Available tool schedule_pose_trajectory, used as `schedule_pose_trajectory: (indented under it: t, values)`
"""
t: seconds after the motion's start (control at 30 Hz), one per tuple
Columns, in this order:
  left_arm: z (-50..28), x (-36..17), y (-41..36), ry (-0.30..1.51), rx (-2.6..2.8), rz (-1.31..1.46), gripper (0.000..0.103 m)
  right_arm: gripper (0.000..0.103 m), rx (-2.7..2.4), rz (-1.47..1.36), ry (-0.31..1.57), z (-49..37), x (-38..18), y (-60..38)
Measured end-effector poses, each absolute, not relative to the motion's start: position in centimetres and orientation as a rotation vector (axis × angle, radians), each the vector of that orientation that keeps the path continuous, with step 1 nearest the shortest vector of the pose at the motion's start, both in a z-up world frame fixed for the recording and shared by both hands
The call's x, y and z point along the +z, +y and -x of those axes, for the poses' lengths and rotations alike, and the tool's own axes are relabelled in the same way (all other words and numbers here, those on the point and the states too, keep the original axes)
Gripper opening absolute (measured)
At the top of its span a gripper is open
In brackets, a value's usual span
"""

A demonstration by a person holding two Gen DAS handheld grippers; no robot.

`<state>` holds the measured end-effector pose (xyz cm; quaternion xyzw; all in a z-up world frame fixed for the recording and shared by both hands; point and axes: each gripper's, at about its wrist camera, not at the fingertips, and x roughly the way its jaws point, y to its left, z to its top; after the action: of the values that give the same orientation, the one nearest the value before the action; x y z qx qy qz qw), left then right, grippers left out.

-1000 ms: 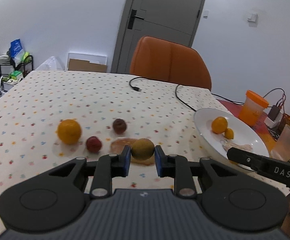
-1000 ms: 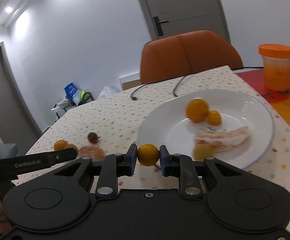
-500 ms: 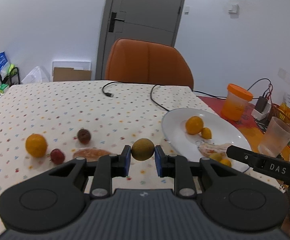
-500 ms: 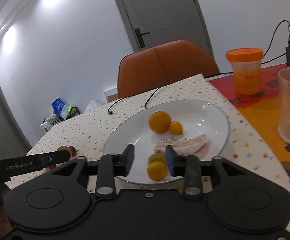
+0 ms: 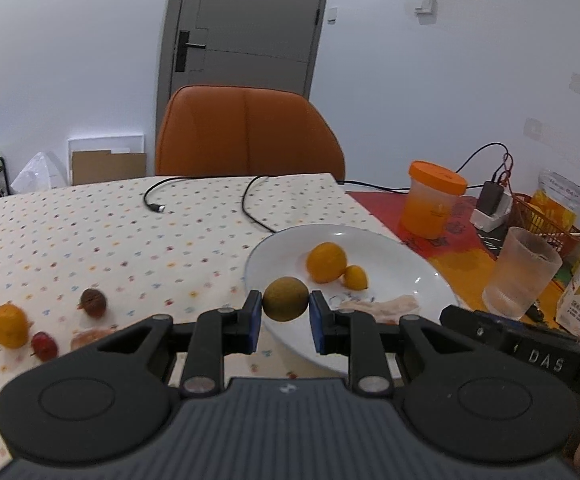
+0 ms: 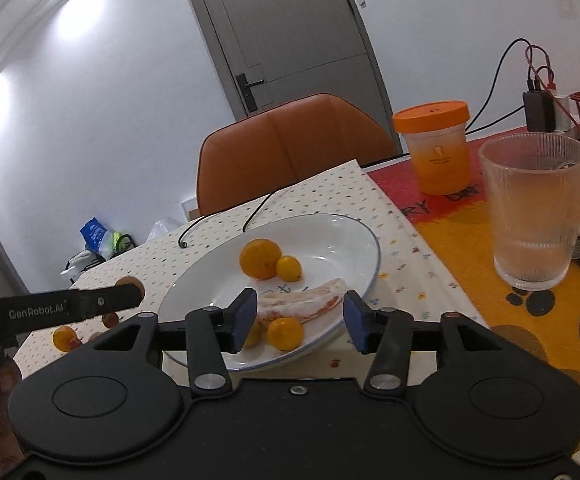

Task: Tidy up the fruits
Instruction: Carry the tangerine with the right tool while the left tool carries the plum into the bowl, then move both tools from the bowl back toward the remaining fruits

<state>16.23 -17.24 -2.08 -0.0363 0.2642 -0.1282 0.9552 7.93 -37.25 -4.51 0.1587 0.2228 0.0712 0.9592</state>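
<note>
The worktop (image 5: 90,240) carries a white plate (image 6: 346,240), evidently the gathering spot, since oranges and a peeled piece already lie in it. The left tool (image 5: 285,316) grips a brownish-green fruit (image 5: 285,299) above the plate's near rim, probably to drop it in. The right tool (image 6: 300,322) hangs released and empty over a small orange (image 6: 285,333).

White plate (image 6: 354,240), blue-rimmed; oranges (image 6: 260,259) orange; tablecloth (image 5: 90,232) cream, multicoloured dots; chair (image 5: 246,132) orange; fingers (image 6: 246,316) blue-padded.
</note>
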Motion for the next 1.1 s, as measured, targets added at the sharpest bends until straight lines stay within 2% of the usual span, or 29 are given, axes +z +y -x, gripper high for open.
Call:
schedule_pose_trajectory:
  t: [0.3, 0.4, 0.53, 0.77, 0.83, 0.9, 1.1]
  values:
    - [-16.8, -2.1, -17.1, 0.541, -0.241, 0.104, 0.029, 0.049, 0.166, -0.304, 0.459, -7.9, -4.7, -36.6]
    - [-16.5, -2.1, -16.2, 0.551, -0.206, 0.106, 0.034, 0.056, 0.167, -0.304, 0.455, -7.9, -4.6, -36.4]
    - [-15.8, -2.0, -14.7, 0.546, -0.156, 0.123, 0.048, 0.059, 0.174, -0.290, 0.457, -8.0, -4.4, -35.6]
    - [-14.4, -1.6, -12.3, 0.535, -0.114, 0.146, 0.083, 0.078, 0.185, -0.265, 0.449, -8.0, -3.9, -33.8]
    - [-14.0, -1.7, -11.8, 0.529, -0.094, 0.144, 0.085, 0.081, 0.190, -0.255, 0.449, -8.1, -3.7, -33.2]
    - [-13.6, -1.7, -11.1, 0.529, -0.076, 0.146, 0.086, 0.090, 0.197, -0.249, 0.448, -8.1, -3.6, -32.7]
    - [-12.4, -1.6, -8.8, 0.520, -0.012, 0.182, 0.087, 0.097, 0.221, -0.242, 0.450, -7.9, -3.3, -31.3]
